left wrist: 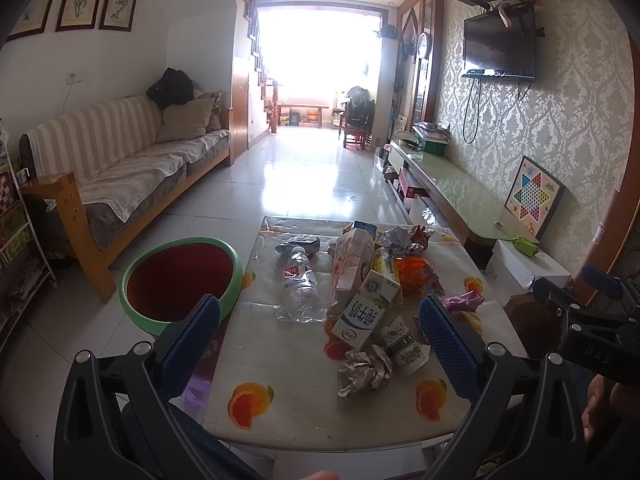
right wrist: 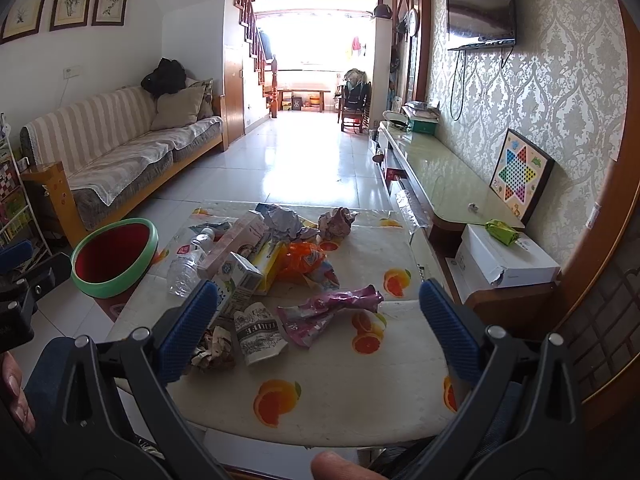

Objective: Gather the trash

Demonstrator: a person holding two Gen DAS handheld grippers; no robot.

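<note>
Trash lies heaped on our low table with the orange-slice print cloth (left wrist: 304, 364): a crushed clear plastic water bottle (left wrist: 301, 289), a tall pink carton (left wrist: 349, 268), a white milk carton with blue lettering (left wrist: 366, 308), an orange plastic wrapper (left wrist: 416, 273), a squashed white paper cup with dark print (left wrist: 402, 343) and a ball of crumpled grey foil (left wrist: 365, 372). A red bin with a pale green rim (left wrist: 182, 278) stands on the floor just beside the table's left edge.

From our left wrist view the foil ball sits plainly in front of the cup; from the right wrist view it is half hidden behind a blue pad. Only the right wrist view shows the crinkled purple wrapper (right wrist: 330, 312) stretched out whole; the left sees just its end. The left view also catches our other gripper at its right edge.

Our left gripper (left wrist: 320, 320) is spread wide above the near part of the heap, holding nothing. Our right gripper (right wrist: 320, 312) is likewise spread wide, empty, touching nothing, with the cup and purple wrapper framed between its blue pads (right wrist: 188, 328).
</note>
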